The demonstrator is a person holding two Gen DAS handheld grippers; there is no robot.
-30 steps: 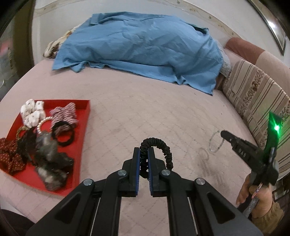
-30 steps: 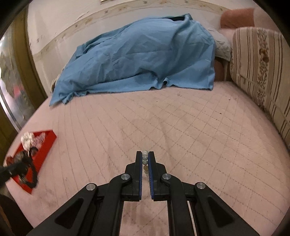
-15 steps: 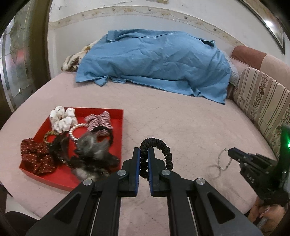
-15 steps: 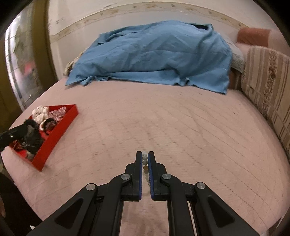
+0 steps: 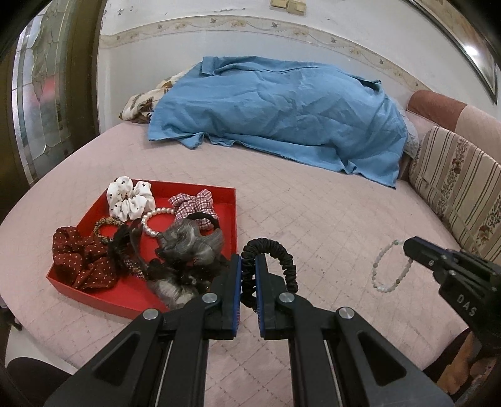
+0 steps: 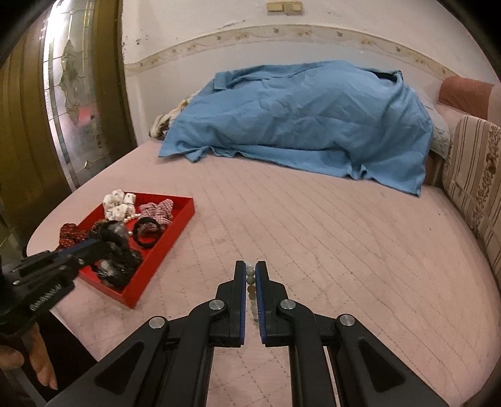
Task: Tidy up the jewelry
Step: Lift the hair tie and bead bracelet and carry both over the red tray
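My left gripper [image 5: 248, 274] pinches a black hair tie [image 5: 275, 253], red tray [image 5: 233, 200] just left of it. My right gripper [image 6: 250, 275] pinches a bead bracelet [image 5: 389, 266], tray far left.

Pink bed [image 5: 313, 219], blue sheet [image 5: 281, 115], white wall [image 5: 188, 12]

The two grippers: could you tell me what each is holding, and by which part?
The left gripper pinches a black hair tie at one side of its loop. The right gripper pinches a pale bead bracelet by a short stretch of beads; the rest hangs free.
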